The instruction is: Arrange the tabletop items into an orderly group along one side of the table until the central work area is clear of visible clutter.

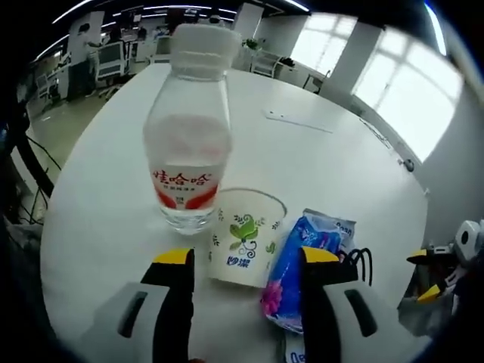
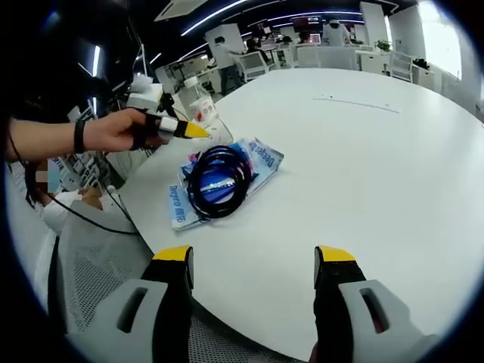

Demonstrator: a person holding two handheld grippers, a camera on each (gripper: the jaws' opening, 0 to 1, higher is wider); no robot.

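Note:
A clear water bottle (image 1: 185,136) with a red label and white cap stands on the white table (image 1: 113,212). In front of it is a paper cup (image 1: 243,238) with a green leaf print, standing between the jaws of my open left gripper (image 1: 246,261), apart from both. To the cup's right lies a blue tissue packet (image 1: 302,272) with a black cable (image 1: 357,261) on it. In the right gripper view the coiled cable (image 2: 219,181) rests on the blue packets (image 2: 265,160); my right gripper (image 2: 253,257) stands open over bare table in front of them. A hand holds the left gripper (image 2: 193,130) by the bottle (image 2: 200,106).
The round table's edge (image 2: 227,318) runs just under my right gripper, with a grey mesh chair (image 2: 91,265) below it. A thin strip (image 1: 299,121) lies far out on the table. The right gripper (image 1: 425,276) shows at the table's right edge. Desks and chairs fill the room behind.

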